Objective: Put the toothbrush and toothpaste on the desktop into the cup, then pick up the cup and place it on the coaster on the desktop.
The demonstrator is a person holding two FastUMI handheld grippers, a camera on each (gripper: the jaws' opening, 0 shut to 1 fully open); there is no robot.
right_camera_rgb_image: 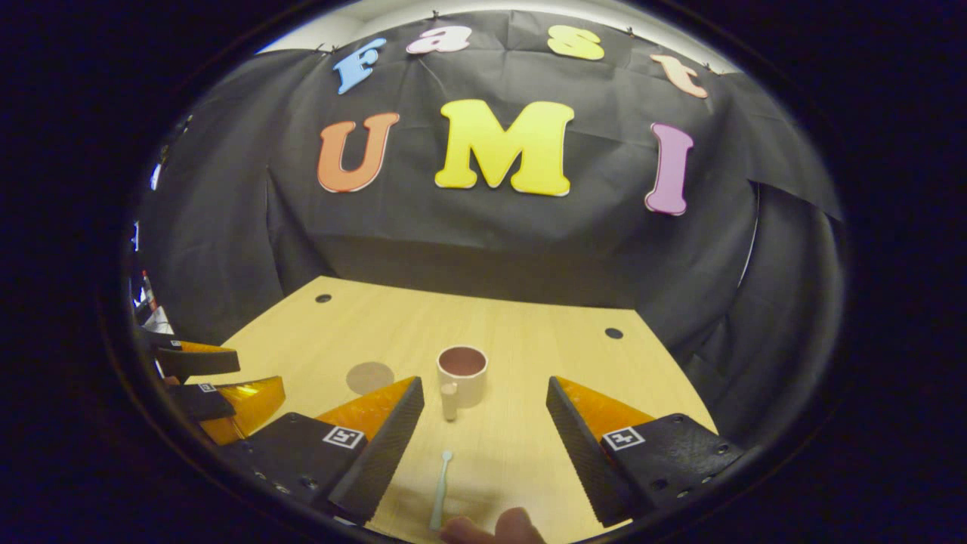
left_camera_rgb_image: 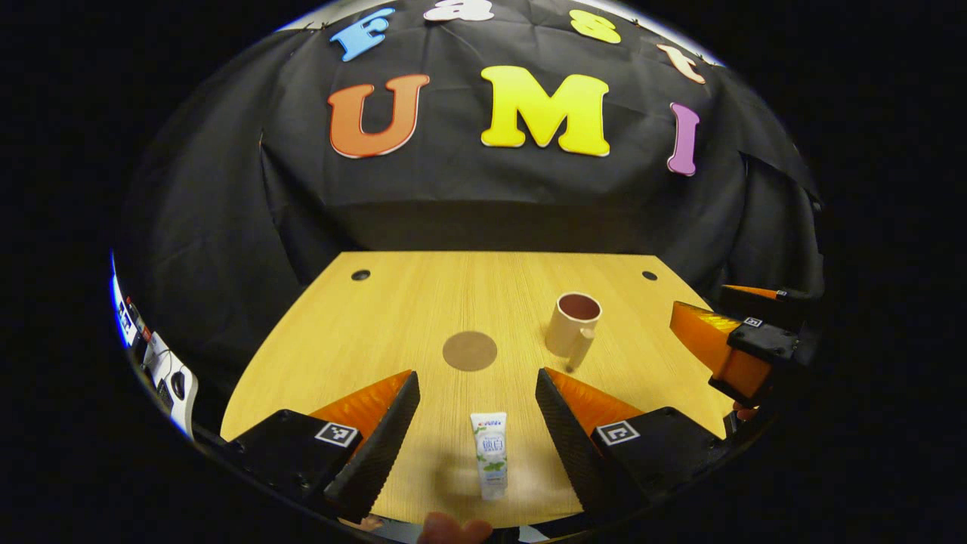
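Observation:
A white toothpaste tube (left_camera_rgb_image: 490,462) lies flat on the wooden desktop (left_camera_rgb_image: 423,310), between the wide-apart fingers of my left gripper (left_camera_rgb_image: 477,404), which is open above it. A beige cup (left_camera_rgb_image: 574,325) with a dark inside stands upright farther off to the right, its handle toward me. The round brown coaster (left_camera_rgb_image: 469,350) lies left of the cup. In the right gripper view a pale green toothbrush (right_camera_rgb_image: 441,489) lies on the desktop (right_camera_rgb_image: 529,340) between the fingers of my open right gripper (right_camera_rgb_image: 483,412), with the cup (right_camera_rgb_image: 461,376) beyond it and the coaster (right_camera_rgb_image: 369,377) to its left.
The other gripper (left_camera_rgb_image: 729,340) hovers at the desktop's right edge in the left gripper view, and at the left edge (right_camera_rgb_image: 208,385) in the right gripper view. Two small dark holes (left_camera_rgb_image: 360,275) mark the desktop's far corners. Fingertips of a hand (left_camera_rgb_image: 453,529) show at the bottom.

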